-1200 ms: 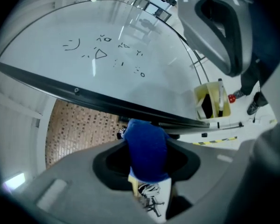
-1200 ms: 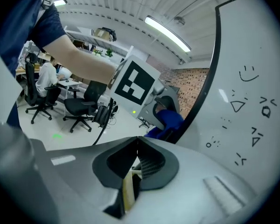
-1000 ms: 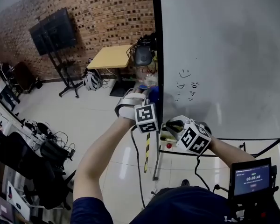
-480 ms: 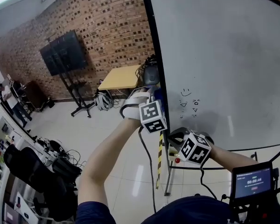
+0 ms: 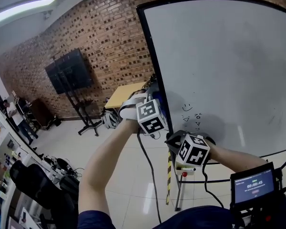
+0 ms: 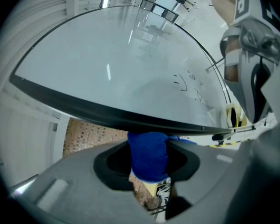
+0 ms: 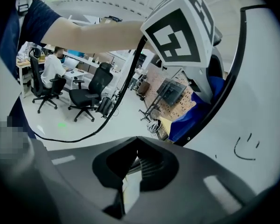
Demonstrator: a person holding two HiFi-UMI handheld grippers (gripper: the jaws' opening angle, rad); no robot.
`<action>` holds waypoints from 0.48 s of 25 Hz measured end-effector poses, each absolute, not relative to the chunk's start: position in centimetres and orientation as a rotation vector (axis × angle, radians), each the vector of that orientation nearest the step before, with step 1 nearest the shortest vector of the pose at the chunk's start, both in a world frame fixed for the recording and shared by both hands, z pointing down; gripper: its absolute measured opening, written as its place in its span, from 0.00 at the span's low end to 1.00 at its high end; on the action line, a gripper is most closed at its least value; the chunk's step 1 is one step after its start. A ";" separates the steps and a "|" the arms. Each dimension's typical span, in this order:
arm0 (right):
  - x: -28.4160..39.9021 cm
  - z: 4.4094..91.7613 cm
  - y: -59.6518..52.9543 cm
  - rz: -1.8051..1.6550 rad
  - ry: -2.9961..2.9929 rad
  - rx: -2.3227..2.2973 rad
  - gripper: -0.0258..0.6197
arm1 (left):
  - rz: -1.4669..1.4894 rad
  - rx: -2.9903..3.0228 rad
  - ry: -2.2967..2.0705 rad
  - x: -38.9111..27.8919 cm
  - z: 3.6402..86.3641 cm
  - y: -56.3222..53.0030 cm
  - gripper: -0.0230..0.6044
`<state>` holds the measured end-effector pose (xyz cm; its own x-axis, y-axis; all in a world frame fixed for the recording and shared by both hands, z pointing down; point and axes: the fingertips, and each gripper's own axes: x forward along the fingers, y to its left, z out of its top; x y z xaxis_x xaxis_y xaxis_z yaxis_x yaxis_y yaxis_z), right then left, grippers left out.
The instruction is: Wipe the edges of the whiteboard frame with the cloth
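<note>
A large whiteboard (image 5: 229,70) with a black frame (image 5: 150,46) stands on the right in the head view. My left gripper (image 5: 155,99) is shut on a blue cloth (image 6: 148,155) and holds it against the frame's left edge (image 6: 107,113), partway up. The blue cloth (image 7: 196,113) also shows in the right gripper view, wrapped round the black edge. My right gripper (image 5: 174,140) hangs lower, near the board's bottom left corner, shut with nothing in it (image 7: 133,164). Small marker doodles (image 5: 190,113) are on the board just right of the left gripper.
A wooden table (image 5: 126,94) and a TV on a wheeled stand (image 5: 71,73) stand by the brick wall behind the board. Office chairs and cables (image 5: 38,185) crowd the lower left. A person sits at a desk (image 7: 53,69) far off. A timer screen (image 5: 255,185) sits at lower right.
My left gripper has slid the blue cloth upward along the frame's left edge. The right gripper has risen a little. The head view has tilted up, showing the board's top corner.
</note>
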<state>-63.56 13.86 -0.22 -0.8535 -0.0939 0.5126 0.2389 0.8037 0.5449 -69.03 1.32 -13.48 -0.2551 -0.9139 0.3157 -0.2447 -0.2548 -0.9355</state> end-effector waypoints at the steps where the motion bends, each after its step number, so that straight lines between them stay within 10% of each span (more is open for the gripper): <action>1: -63.7 -0.7 13.9 -0.842 -2.460 -0.108 0.05 | -1.555 -1.446 1.438 -69.1 -13.9 1.3 0.28; 12: -63.1 -5.4 13.2 -0.899 -2.435 -0.129 0.05 | -1.572 -1.363 1.444 -68.8 -21.2 1.5 0.28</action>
